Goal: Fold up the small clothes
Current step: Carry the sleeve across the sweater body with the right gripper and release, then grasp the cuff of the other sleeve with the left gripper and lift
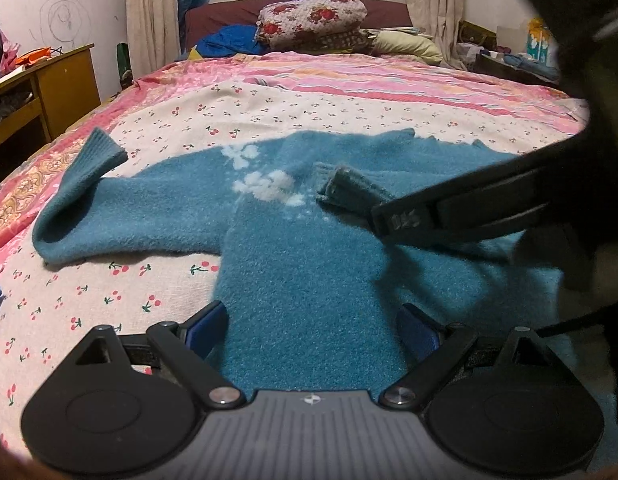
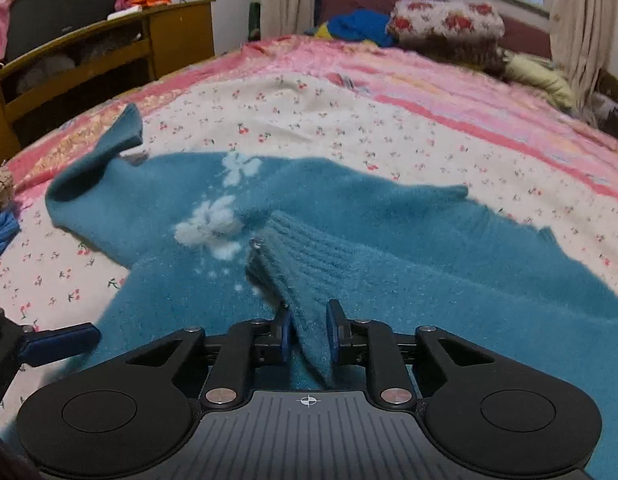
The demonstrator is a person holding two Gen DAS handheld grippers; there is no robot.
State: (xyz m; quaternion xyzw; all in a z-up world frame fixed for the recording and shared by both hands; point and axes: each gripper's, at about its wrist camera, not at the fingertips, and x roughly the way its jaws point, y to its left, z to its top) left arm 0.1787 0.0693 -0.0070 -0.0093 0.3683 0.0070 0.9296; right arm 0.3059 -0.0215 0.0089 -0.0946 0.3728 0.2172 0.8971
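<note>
A fuzzy teal sweater (image 1: 301,264) with white flower patches lies spread on the bed. Its left sleeve (image 1: 77,200) is bent, with the cuff standing up. My right gripper (image 2: 307,332) is shut on the right sleeve (image 2: 305,276), holding its ribbed cuff folded across the sweater's chest. In the left wrist view that right gripper (image 1: 393,220) reaches in from the right with the cuff (image 1: 349,188) sticking out past its tip. My left gripper (image 1: 309,332) stands open over the sweater's lower body, with nothing between its blue pads. One left finger (image 2: 61,344) shows in the right wrist view.
The bed carries a cherry-print sheet (image 1: 181,128) over a pink patterned cover (image 1: 389,80). Folded quilts and pillows (image 1: 313,20) pile at the headboard under a window. A wooden desk (image 1: 41,88) stands to the left, clutter at the right bedside (image 1: 509,60).
</note>
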